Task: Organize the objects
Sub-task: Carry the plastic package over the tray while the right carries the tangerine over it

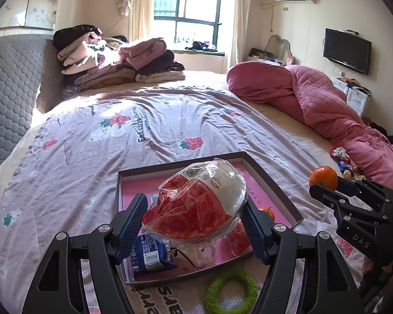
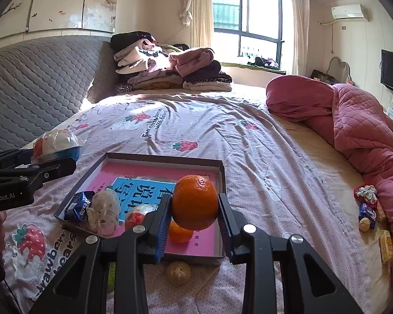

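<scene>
Over the bed, both grippers are carrying items to the box.

Left wrist view: the left gripper (image 1: 195, 222) is holding a red-and-white wrapped ball (image 1: 196, 204), its jaws partly closed on the crinkled film, above the box (image 1: 272, 183), where a blue packet (image 1: 150, 253) and a small orange (image 1: 267, 212) are already lying; a green ring (image 1: 232, 291) is waiting on the sheet just outside. Right wrist view: the right gripper (image 2: 192, 209) is pinching an orange (image 2: 195, 201) between narrowed jaws above the box's near edge, over a smaller orange (image 2: 180, 231); a walnut (image 2: 178, 272) is sitting just outside. The placing step seems underway; next, each gripper likely needs lowering into free space, then releasing gently.
</scene>
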`<action>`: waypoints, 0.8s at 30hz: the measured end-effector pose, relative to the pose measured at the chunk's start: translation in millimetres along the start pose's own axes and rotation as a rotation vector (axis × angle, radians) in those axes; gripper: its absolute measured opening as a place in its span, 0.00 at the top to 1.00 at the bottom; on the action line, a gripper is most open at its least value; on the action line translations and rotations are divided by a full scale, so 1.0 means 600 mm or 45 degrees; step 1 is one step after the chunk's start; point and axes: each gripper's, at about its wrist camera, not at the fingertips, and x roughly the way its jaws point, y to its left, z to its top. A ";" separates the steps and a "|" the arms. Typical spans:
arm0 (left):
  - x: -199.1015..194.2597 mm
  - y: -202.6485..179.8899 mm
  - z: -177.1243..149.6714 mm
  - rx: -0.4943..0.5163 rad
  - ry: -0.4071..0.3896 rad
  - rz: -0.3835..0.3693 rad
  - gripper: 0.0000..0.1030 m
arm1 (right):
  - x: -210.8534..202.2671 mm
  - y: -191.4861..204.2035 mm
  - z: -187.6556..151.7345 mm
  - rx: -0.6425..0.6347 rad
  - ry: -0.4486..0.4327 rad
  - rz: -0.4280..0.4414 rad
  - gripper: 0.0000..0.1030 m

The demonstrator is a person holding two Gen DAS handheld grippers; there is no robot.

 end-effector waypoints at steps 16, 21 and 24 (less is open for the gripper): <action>0.071 0.009 -0.007 -0.008 0.056 -0.004 0.30 | 0.070 0.001 0.019 -0.029 0.054 -0.020 0.66; 0.103 0.011 -0.012 -0.006 0.084 -0.001 0.30 | 0.090 0.006 0.024 -0.048 0.061 -0.018 0.66; 0.120 0.008 -0.017 0.002 0.090 -0.007 0.30 | 0.103 0.007 0.024 -0.058 0.072 -0.021 0.66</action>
